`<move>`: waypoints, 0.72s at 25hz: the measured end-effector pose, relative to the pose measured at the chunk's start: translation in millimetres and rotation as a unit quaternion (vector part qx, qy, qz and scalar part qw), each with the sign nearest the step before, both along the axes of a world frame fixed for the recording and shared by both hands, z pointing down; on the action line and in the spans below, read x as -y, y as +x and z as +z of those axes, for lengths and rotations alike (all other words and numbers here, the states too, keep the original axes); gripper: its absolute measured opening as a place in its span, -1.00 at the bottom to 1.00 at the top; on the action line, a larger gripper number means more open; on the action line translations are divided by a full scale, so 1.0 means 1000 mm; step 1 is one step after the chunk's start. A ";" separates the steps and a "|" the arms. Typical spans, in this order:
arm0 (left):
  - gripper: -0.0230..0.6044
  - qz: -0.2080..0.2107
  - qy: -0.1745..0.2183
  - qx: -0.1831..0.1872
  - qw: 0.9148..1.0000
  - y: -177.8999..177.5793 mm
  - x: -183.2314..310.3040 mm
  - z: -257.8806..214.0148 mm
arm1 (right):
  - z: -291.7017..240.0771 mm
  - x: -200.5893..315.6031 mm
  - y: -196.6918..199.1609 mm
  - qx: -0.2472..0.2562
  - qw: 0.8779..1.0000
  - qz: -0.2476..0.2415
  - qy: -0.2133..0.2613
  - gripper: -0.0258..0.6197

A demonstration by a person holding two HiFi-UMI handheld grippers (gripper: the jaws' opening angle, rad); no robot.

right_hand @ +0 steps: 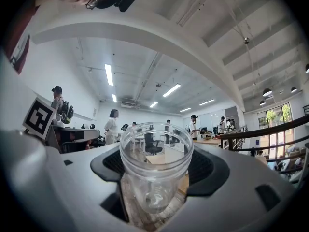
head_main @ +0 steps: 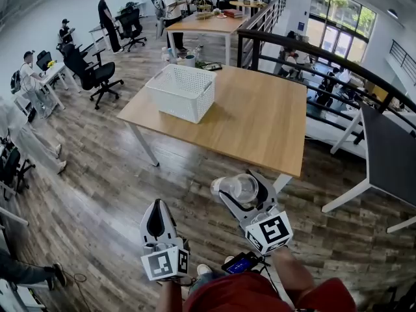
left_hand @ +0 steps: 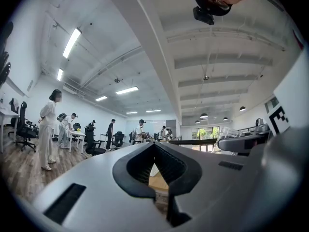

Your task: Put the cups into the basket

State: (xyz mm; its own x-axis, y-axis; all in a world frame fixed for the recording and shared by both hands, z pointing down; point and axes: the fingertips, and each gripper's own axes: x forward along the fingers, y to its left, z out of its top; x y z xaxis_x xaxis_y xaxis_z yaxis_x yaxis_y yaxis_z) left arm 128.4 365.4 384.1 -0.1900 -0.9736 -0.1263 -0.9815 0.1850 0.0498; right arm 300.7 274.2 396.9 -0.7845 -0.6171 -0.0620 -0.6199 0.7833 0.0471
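The right gripper (head_main: 235, 186) pinched a clear cup (right_hand: 155, 166) between its fingers, short of the bench (head_main: 260, 119); only the head view showed the white basket (head_main: 181, 91) there. The left gripper (head_main: 156, 207) had its fingers pressed together, empty.

Bright, even indoor light comes from ceiling strip lamps (left_hand: 71, 42) and from daylight through tall windows (head_main: 338, 19) at the head view's upper right. Shadows are soft and faint. Heavy fisheye distortion bows straight lines toward the edges, and both gripper views end in a dark circular rim. The clear cup (right_hand: 155, 163) catches pale highlights on its lip. Background detail stays sharp; the extreme foreground is slightly soft.
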 end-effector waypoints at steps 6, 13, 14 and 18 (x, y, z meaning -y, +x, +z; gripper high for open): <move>-0.93 -0.002 0.002 0.004 1.000 0.019 0.008 -0.001 | 0.004 0.009 0.014 0.003 1.000 -0.008 -0.004 0.19; -0.93 -0.009 0.006 0.005 1.000 0.023 0.012 -0.003 | 0.004 0.017 0.012 0.002 1.000 -0.023 -0.001 0.19; -0.93 -0.010 0.006 0.005 1.000 0.022 0.012 -0.003 | 0.004 0.018 0.011 0.002 1.000 -0.023 -0.001 0.19; -0.93 -0.012 0.006 0.003 1.000 0.015 0.019 0.001 | 0.005 0.026 0.003 -0.001 1.000 -0.027 0.002 0.19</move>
State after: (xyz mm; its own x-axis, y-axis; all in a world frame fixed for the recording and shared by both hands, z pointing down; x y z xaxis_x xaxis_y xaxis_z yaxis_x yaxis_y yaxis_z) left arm 143.6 346.1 384.7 -0.2133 -0.9671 -0.1383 -0.9769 0.2089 0.0459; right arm 303.3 248.2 402.3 -0.8172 -0.5729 -0.0631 -0.5759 0.8159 0.0515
